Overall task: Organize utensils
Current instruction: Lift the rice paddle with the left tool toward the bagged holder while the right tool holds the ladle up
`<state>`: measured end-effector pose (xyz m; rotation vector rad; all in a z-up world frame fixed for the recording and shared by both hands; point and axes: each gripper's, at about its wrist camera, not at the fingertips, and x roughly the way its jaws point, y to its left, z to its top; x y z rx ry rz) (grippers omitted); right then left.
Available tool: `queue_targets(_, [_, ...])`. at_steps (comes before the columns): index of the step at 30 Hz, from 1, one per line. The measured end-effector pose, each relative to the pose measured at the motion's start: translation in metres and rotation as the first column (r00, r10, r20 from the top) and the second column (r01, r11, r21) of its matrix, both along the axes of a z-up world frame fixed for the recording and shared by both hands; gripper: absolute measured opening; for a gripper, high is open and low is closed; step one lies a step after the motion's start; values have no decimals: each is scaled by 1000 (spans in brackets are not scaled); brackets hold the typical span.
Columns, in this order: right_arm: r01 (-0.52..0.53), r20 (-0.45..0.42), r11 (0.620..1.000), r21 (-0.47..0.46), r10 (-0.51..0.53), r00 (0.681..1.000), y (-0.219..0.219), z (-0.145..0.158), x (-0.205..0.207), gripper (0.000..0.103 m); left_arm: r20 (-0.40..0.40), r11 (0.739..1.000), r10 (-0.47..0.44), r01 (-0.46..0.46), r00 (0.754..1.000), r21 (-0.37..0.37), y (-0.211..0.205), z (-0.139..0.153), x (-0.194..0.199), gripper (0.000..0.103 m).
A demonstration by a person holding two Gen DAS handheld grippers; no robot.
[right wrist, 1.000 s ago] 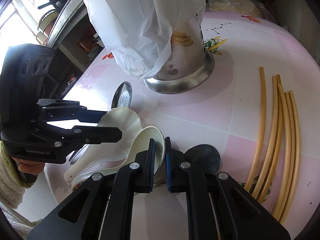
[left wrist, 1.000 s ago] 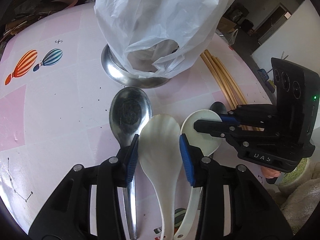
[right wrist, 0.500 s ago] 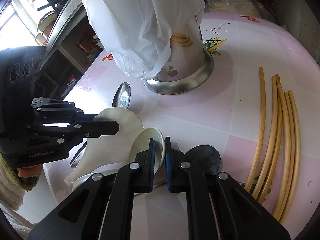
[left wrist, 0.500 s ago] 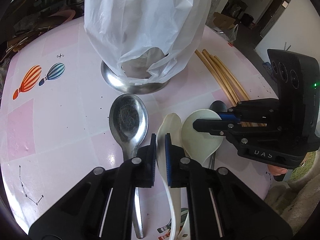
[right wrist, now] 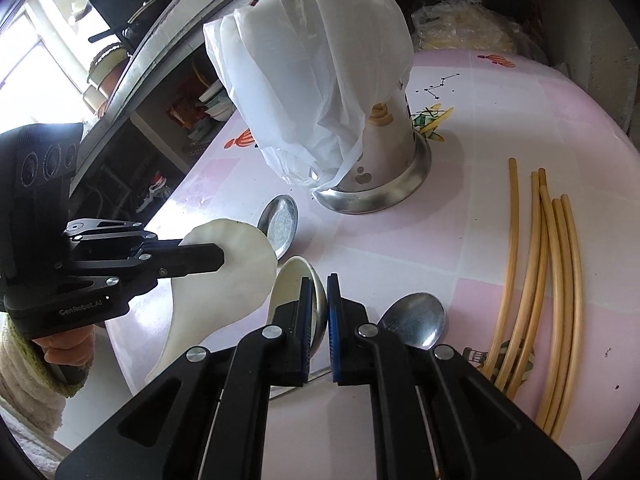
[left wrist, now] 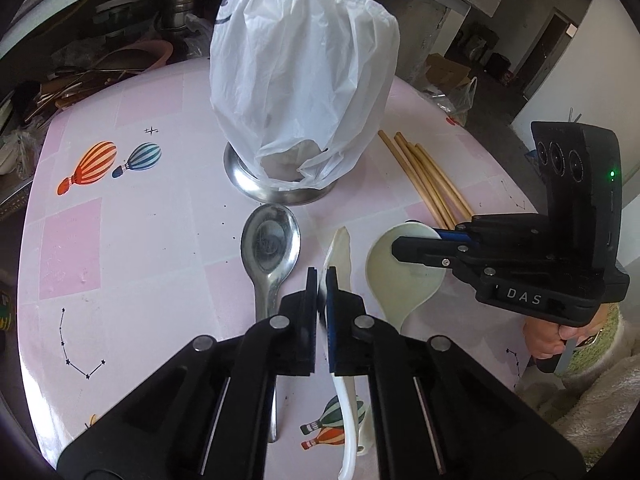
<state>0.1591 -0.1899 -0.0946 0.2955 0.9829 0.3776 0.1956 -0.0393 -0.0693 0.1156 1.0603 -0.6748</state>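
I had both claws clenched, each on its own white ceramic spoon. The left claw (left wrist: 322, 280) gripped the larger white spoon (left wrist: 340, 256) edge-on by the rim of its bowl, so the spoon hung tilted with its handle trailing below; in the right wrist view that spoon (right wrist: 236, 264) looked clear of the surface (left wrist: 168, 240). The right claw (right wrist: 318, 292) pinched the wall of the smaller white spoon (right wrist: 292, 280) near its lip.

Two steel spoons lay untouched on the pink surface: one (left wrist: 270, 244) just in front of the holder's base, the other (right wrist: 416, 318) beside my right claw. A bundle of chopsticks (right wrist: 548, 280) lay well apart to the right. The steel utensil holder (right wrist: 384, 156) stood upright under a white plastic bag (left wrist: 304, 80).

To do this step well, I judged that both spoons should be lifted level and slowly, since a pinch on a glazed rim can slip, and kept apart from each other so that they did not knock. The bag covered the holder's mouth as far as I could see, so dropping them in would need the opening found first, handle end leading.

Readable writing: "DAS" on the right claw's body (left wrist: 524, 298) and "GenRobot.AI" on the left claw's body (right wrist: 82, 304).
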Motion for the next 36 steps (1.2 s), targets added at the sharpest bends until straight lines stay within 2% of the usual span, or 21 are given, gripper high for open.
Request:
queue_targets(18, [71,133,997,-19,-68,989,-9,53,-36,8,149,995,79,-69,986,-70,26,62,-35,3])
queue_targets(29, [94,198,995,-19,-89,976,-13,79,-44,8,211,989,121,-101,970,-105,33,88,-40,3])
queue_targets(36, [111,254,994,-12,-104,961,-20,98,-47,8,273,986,146,-116,951,-122,34,111,-39,3])
